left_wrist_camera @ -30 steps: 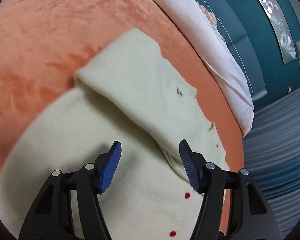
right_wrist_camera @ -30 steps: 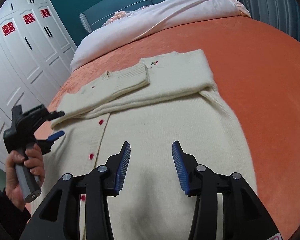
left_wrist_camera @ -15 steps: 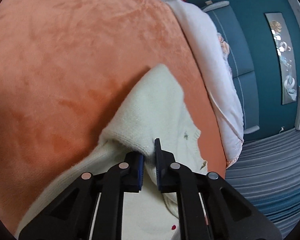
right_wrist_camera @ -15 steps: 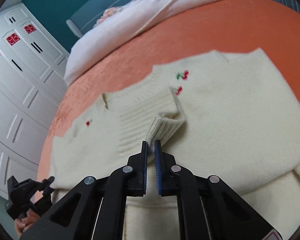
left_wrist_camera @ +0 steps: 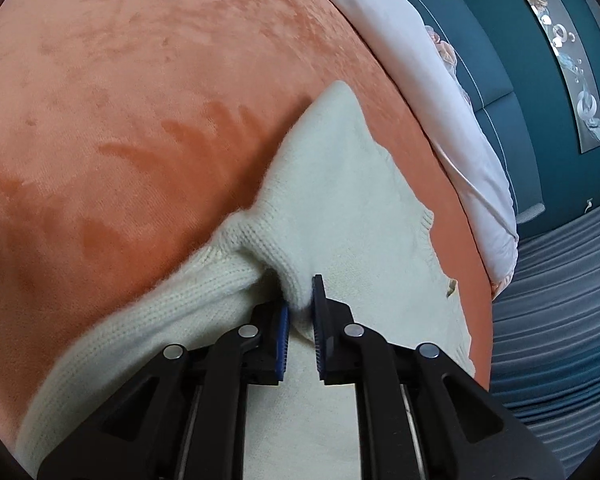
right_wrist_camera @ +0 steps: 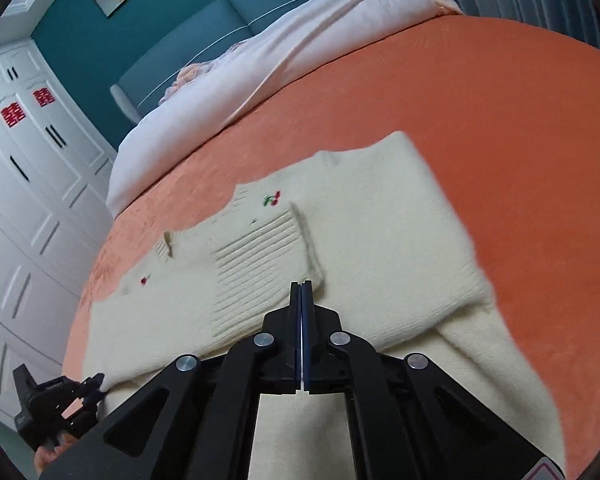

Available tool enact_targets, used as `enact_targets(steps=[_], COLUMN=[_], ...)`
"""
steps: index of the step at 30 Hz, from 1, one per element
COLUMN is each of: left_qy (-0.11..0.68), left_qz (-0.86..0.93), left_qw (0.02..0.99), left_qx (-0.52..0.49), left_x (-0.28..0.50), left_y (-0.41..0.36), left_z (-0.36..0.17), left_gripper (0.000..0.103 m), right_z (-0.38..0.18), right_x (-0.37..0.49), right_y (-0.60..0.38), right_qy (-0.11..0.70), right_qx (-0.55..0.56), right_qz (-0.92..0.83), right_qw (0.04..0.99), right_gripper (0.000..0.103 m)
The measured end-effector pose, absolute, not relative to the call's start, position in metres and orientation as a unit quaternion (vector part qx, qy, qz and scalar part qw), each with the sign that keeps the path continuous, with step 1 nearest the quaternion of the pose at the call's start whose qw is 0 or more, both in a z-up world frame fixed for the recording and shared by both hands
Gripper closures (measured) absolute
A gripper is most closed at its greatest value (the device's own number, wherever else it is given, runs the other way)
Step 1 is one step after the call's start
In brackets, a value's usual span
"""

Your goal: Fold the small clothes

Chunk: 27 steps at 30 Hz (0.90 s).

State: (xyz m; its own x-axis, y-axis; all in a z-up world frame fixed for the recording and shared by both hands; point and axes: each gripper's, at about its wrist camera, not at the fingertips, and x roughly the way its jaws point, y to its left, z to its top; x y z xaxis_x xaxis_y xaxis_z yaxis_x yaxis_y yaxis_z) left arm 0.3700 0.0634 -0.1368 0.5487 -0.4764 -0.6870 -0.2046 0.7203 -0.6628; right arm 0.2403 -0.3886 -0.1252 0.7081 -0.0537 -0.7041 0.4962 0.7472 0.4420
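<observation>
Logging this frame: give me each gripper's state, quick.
Left gripper: shut on a fold of the cream cardigan.
Right gripper: shut; whether it pinches the cardigan cannot be told.

Left gripper (left_wrist_camera: 300,304), low and central in its frame, pinches knit fabric; right gripper (right_wrist_camera: 301,292) is pressed fully closed, bottom centre.

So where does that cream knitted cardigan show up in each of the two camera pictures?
Left wrist: cream knitted cardigan fills centre and bottom, a fold pinched in the left gripper.
Right wrist: cardigan across the middle, behind the right gripper.
Shared landmark: orange bedspread.
</observation>
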Motion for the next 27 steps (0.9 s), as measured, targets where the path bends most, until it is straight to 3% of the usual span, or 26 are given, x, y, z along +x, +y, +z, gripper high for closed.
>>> enact_targets(steps=[2, 4, 6, 10, 15, 17, 22, 25, 27], left_qy=[0.463, 0.448, 0.428, 0.434, 0.445, 0.449, 0.444, 0.447, 0.455], left_qz=[-0.084, -0.078, -0.062, -0.044, -0.037, -0.047, -0.069, -0.076, -0.075], left_qw=[0.813, 0.824, 0.835, 0.827, 0.838, 0.835, 0.84, 0.841, 0.833], left_qx=[-0.344, -0.337, -0.34, -0.354, -0.313, -0.314, -0.304, -0.296, -0.306], left_x=[0.365, 0.354, 0.344, 0.347, 0.354, 0.354, 0.354, 0.35, 0.342], left_y=[0.062, 0.068, 0.08, 0.096, 0.087, 0.091, 0.093, 0.091, 0.097], left_z=[-0.128, -0.118, -0.114, -0.13, -0.126, -0.128, -0.129, -0.127, -0.12], left_gripper=[0.09, 0.074, 0.07, 0.077, 0.077, 0.076, 0.077, 0.077, 0.077], right_z=[-0.132, -0.111, -0.089, -0.073, -0.111, -0.128, -0.099, -0.128, -0.121], right_x=[0.232, 0.223, 0.231, 0.281, 0.344, 0.35, 0.31, 0.291, 0.26], right_y=[-0.399, -0.387, -0.362, -0.282, -0.197, -0.203, -0.265, -0.321, -0.345], right_qy=[0.351, 0.324, 0.321, 0.361, 0.433, 0.438, 0.393, 0.437, 0.424], right_qx=[0.347, 0.328, 0.289, 0.191, 0.088, 0.099, 0.17, 0.191, 0.228], right_qz=[-0.16, -0.147, -0.107, -0.006, 0.037, 0.022, -0.049, -0.102, -0.095], right_qw=[0.855, 0.875, 0.896, 0.913, 0.897, 0.893, 0.902, 0.873, 0.871], right_gripper=[0.103, 0.102, 0.1, 0.1, 0.1, 0.103, 0.103, 0.103, 0.103])
